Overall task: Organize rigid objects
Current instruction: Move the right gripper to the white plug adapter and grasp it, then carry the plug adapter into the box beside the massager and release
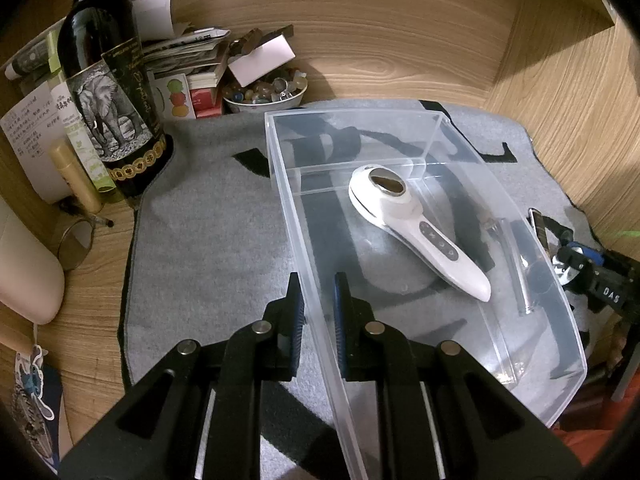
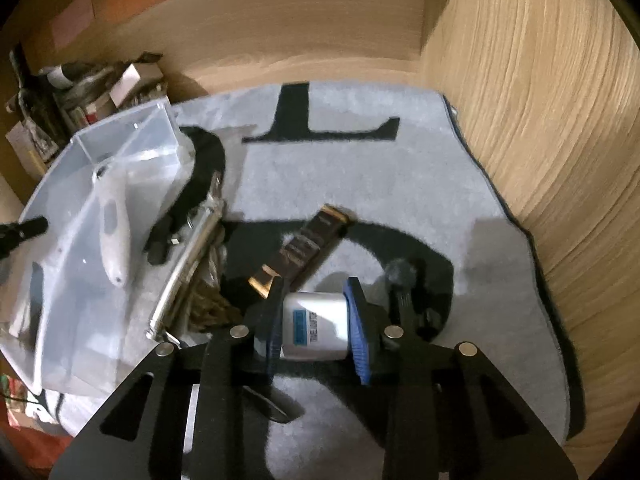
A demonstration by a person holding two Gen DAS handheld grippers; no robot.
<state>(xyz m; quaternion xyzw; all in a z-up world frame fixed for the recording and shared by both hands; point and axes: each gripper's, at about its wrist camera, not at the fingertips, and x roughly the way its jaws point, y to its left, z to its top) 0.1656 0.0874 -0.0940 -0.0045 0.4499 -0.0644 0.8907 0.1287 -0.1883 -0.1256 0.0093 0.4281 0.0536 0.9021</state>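
Left hand-held gripper point(image 1: 318, 300) clamped on near wall of clear plastic bin point(image 1: 560, 320), w/ white handheld device point(image 1: 420, 236) lying inside on bin floor. Right hand-held gripper point(image 2: 316, 320) closed on small white box point(image 2: 314, 326) w/ blue label, down on grey mat point(image 2: 400, 184), just right of bin; dark flat bar point(image 2: 308, 246) beyond it.

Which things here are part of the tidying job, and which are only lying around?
Part of the job:
- clear plastic bin, held at its wall by the left gripper
- white handheld device inside the bin
- small white box, gripped by the right gripper
- dark flat bar on the mat

Only lying around:
- wine bottle
- bowl of stones
- paper stack
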